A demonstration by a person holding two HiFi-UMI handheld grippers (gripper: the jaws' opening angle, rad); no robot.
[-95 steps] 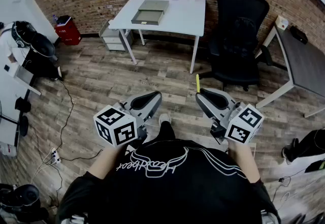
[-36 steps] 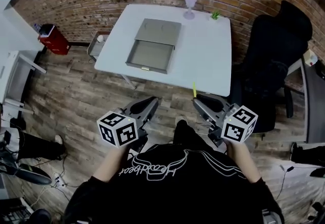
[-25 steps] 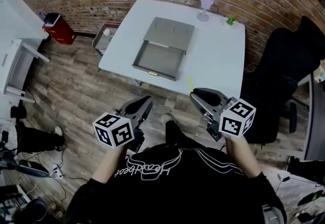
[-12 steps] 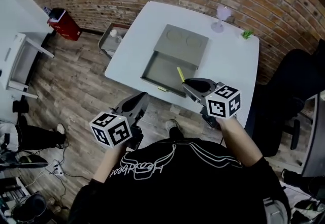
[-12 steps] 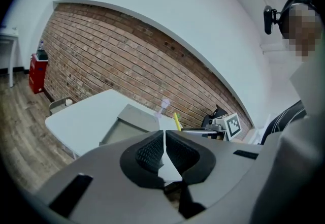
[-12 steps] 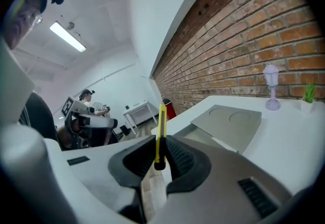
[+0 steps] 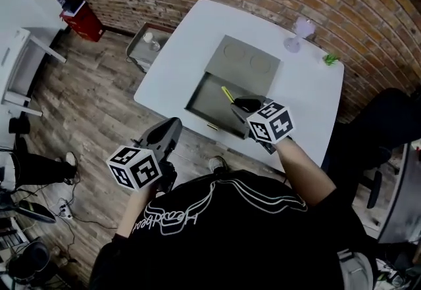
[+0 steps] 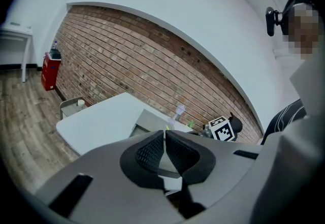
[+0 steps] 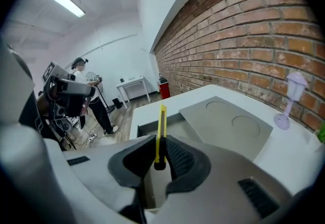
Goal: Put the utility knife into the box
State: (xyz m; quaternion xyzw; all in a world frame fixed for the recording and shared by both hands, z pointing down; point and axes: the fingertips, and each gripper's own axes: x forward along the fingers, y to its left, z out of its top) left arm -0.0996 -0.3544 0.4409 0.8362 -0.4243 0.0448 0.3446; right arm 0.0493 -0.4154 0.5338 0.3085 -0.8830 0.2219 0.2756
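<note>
A thin yellow utility knife (image 7: pixel 227 95) sticks out of my right gripper (image 7: pixel 239 104), whose jaws are shut on its dark butt end. The knife hangs over the open tray of the grey box (image 7: pixel 197 96), which sits on the white table (image 7: pixel 177 65) with its lid (image 7: pixel 247 62) folded back. In the right gripper view the knife (image 9: pixel 161 124) points up from the right gripper (image 9: pixel 160 159) above the box (image 9: pixel 140 127). My left gripper (image 7: pixel 173 125) hangs shut and empty in front of the table's near edge. In its own view the left gripper (image 8: pixel 164 142) shows both pads touching.
A pale purple goblet (image 7: pixel 301 31) and a small green plant (image 7: pixel 330 58) stand at the table's far right. A grey trolley (image 7: pixel 146 45) and a red bin (image 7: pixel 80 16) stand left of the table, a black chair (image 7: pixel 388 124) to the right. A person (image 9: pixel 81 91) stands far back.
The table and box have come from far off to just below me. My right gripper has carried the knife forward over the open box. The left gripper stays low before the table.
</note>
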